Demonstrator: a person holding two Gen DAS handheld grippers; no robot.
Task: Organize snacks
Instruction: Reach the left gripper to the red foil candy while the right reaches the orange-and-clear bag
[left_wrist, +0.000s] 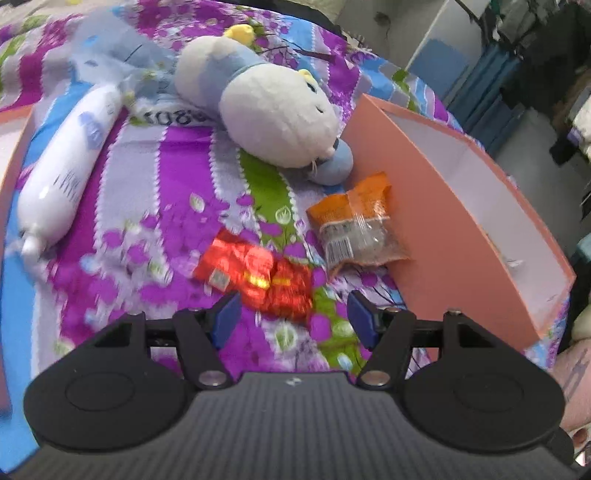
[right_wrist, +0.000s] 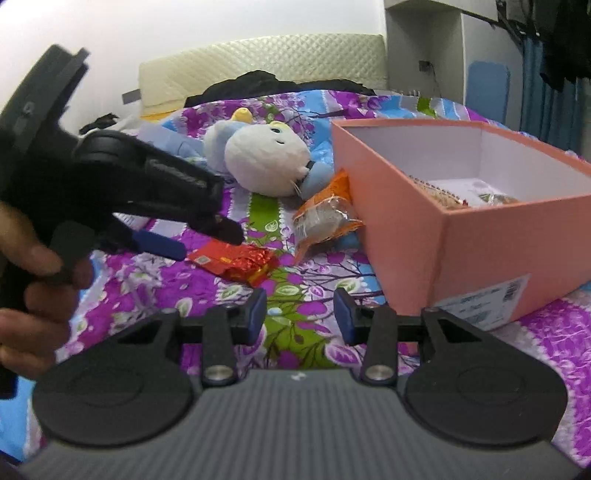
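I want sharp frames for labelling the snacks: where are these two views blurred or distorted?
Left wrist view: motion smear on the red snack packet and bedspread; orange snack bag fairly sharp; fisheye bends the pink box. Right wrist view: sharper, but the left claw and hand are soft.

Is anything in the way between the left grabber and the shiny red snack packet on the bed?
Nothing visible is. The left gripper has open jaws, and the shiny red foil snack packet lies just ahead of them on the flowery purple bedsheet. The orange snack bag sits off to the side, against the pink cardboard box.
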